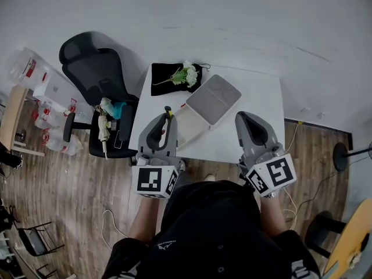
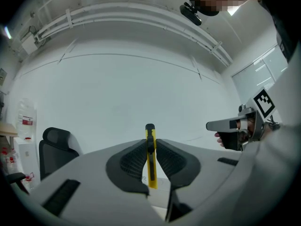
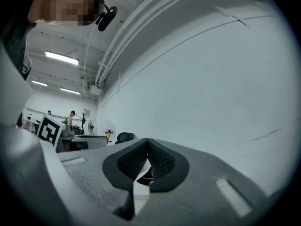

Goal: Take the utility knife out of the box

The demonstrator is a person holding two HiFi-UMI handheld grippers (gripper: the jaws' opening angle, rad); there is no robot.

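The utility knife was held clamped between the jaws of the left gripper, outside the open box on the table, so the removal was judged essentially done. The right gripper was seen closed on nothing. The box's interior could hardly be made out, and the knife's lower end was hidden behind the jaws.

utility knife: 1 pc counted
box: 1 pc
hand-held grippers: 2 pcs
bench: 1
chair: 1
flower bunch: 1

Utility knife upright in left gripper
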